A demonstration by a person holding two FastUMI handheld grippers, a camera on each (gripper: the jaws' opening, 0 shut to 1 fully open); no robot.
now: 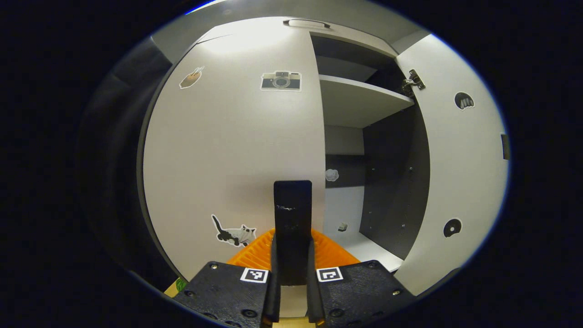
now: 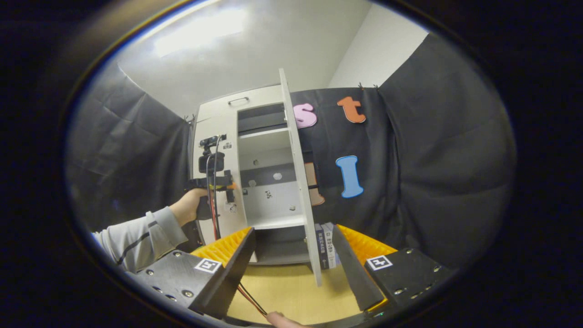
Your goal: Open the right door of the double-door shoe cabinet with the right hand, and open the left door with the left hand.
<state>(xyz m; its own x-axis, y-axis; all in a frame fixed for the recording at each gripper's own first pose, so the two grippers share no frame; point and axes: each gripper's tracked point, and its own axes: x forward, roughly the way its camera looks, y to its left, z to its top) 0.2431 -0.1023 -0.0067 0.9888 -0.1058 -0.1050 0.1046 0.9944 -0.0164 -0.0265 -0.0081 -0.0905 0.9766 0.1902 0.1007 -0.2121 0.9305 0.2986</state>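
1. Directly ahead of the left gripper [image 1: 292, 228], the left door [image 1: 232, 150] of the shoe cabinet [image 2: 255, 173] is closed and faces its camera flat-on. The fingers are clenched together with no gap, their tips at the door's inner edge; whether they touch it cannot be told.
2. Right door [image 1: 460, 164]: swung fully open, with the hinge [image 1: 413, 82] exposed at its top.
3. Cabinet interior: an upper shelf [image 1: 360, 98] and a white floor panel [image 1: 364, 246] are visible.
4. Right gripper [image 2: 291, 255]: released, fingers spread wide, grasping nothing. The open door's edge [image 2: 298, 173] stands between them, farther off.
5. From the right gripper view, a hand [image 2: 193, 205] in a grey sleeve [image 2: 136, 237] holds the left gripper against the closed door.
6. Books [image 2: 325, 248] stand behind the open door.
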